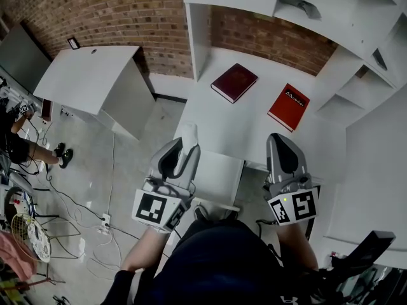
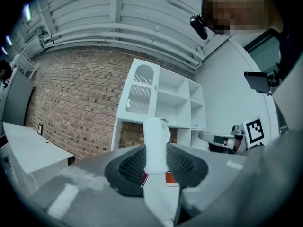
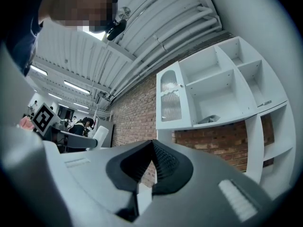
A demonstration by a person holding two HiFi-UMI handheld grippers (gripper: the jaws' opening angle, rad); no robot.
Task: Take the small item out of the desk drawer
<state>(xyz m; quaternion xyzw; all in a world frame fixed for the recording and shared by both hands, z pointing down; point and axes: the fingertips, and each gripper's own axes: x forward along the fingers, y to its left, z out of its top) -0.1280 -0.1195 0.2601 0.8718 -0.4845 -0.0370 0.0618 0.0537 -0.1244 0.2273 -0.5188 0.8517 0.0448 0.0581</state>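
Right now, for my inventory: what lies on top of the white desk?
A maroon book and a red book lie flat and apart. The left gripper, shut on a white item, and the right gripper cover the desk's near edge.

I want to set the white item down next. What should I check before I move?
1. Left gripper shut on the item: ok.
2. Item clear of the drawer: ok, it is held in the air at the desk edge.
3. Right gripper free: ok, shut with nothing in it.
4. Bare desk to set it on: ok, the area in front of the dark book and the red book is open.
5. Drawer closed: cannot tell.
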